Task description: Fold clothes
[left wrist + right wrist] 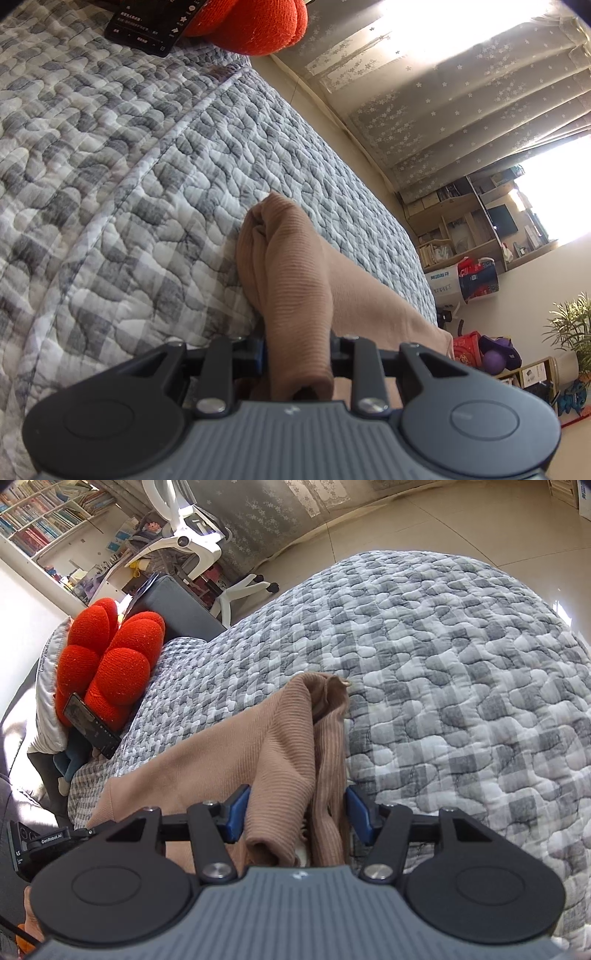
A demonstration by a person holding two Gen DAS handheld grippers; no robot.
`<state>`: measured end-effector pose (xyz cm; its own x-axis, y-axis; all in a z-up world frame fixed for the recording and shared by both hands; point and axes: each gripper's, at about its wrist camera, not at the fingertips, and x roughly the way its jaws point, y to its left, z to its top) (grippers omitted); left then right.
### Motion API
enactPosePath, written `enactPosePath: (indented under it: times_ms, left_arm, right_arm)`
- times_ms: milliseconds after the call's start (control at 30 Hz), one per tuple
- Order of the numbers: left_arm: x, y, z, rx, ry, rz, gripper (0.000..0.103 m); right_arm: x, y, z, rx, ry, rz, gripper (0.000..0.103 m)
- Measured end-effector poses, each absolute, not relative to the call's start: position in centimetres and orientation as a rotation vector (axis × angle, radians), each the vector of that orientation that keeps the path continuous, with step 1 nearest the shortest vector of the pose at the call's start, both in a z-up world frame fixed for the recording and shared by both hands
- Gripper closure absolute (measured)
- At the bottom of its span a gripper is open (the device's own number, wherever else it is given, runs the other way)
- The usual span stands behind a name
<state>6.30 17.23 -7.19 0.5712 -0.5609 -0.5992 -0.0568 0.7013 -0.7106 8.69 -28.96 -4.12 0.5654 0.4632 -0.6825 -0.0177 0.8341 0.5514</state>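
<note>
Between both sets of fingers: bunched tan ribbed garment, over the grey checked quilt.

Left gripper [297, 350] points down toward the quilt [110, 184] at a slant; its jaws are narrowed tight on a rolled bunch of the tan garment [291, 280], which runs forward past the fingertips and ends in a rounded fold on the quilt. More of the cloth trails away to the right of the fingers. Right gripper [297, 814] likewise tilts downward; its blue pads [238, 810] stand wider, with two thick folds of the garment [280, 738] filling the gap and touching both pads. Cloth extends ahead of the fingertips and spreads left of them. Red knotted cushion [107, 661] and a phone [92, 723] lie far left of the right fingers.
</note>
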Motion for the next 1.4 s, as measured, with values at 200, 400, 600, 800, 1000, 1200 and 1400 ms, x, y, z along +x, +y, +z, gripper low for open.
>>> enactPosePath:
  times_ms: [200,400,600,800,1000,1200,1400]
  left_arm:
    - [5.8,16.9,-6.6,-0.763,0.912,-0.312,0.078]
    - [5.1,16.7,-4.7,-0.759,0.883,-0.320,0.080]
    - [4.1,17.4,-3.2,-0.758,0.868,-0.293,0.080]
    - [2.7,19.1,-2.9,-0.768,0.863,-0.272,0.080]
    - [2.2,20.3,-6.2,-0.834,0.901,-0.237,0.080]
    - [1.7,20.5,-7.3,-0.823,0.884,-0.274,0.072]
    - [1.7,20.5,-7.6,-0.834,0.907,-0.305,0.066]
  right_arm:
    - [8.4,-28.0,-3.2,0.481,0.911,0.308,0.070]
    - [8.3,-27.7,-1.5,0.478,0.869,0.313,0.076]
    - [8.6,-26.7,-0.5,0.481,0.861,0.339,0.077]
    - [9.0,-25.6,-1.0,0.482,0.881,0.369,0.077]
    - [9.4,-25.1,-2.8,0.477,0.925,0.346,0.077]
    - [9.5,-26.1,-3.2,0.502,0.945,0.349,0.065]
    - [9.2,-25.9,-3.7,0.505,0.940,0.326,0.052]
